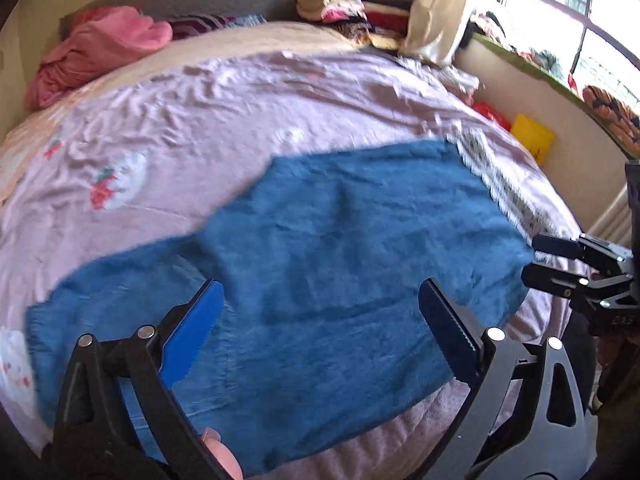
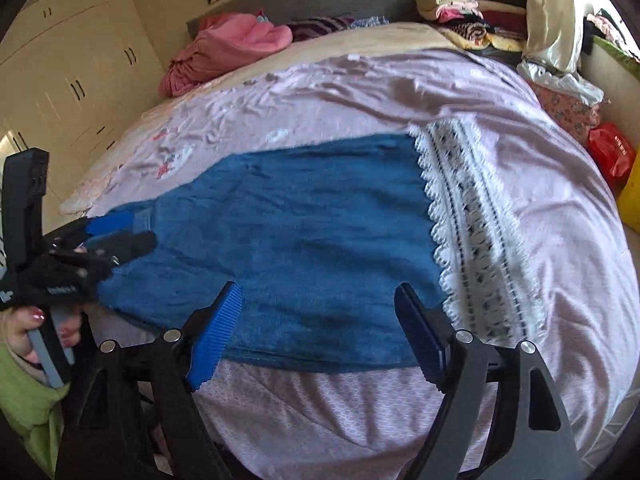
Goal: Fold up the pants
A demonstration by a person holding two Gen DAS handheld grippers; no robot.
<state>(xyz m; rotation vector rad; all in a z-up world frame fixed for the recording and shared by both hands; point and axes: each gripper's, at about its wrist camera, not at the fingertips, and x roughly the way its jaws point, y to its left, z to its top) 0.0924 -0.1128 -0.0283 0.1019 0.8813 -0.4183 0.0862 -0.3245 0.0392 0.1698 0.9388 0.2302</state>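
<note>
Blue fuzzy pants (image 1: 320, 248) lie spread flat on a pink bedsheet (image 1: 192, 100), also seen in the right wrist view (image 2: 300, 232). My left gripper (image 1: 320, 332) is open and empty, hovering just above the near part of the pants. My right gripper (image 2: 316, 332) is open and empty over the pants' near edge. The right gripper shows at the right edge of the left wrist view (image 1: 560, 264), beside the pants' right end. The left gripper shows at the left of the right wrist view (image 2: 116, 236), over the pants' left end.
A white lace band (image 2: 472, 232) on the sheet lies under the pants' right end. A pink blanket (image 2: 232, 48) and stacked clothes (image 2: 468, 8) sit at the bed's far end. A red bag (image 2: 612, 152) and a yellow object (image 1: 532, 136) are beside the bed on the right.
</note>
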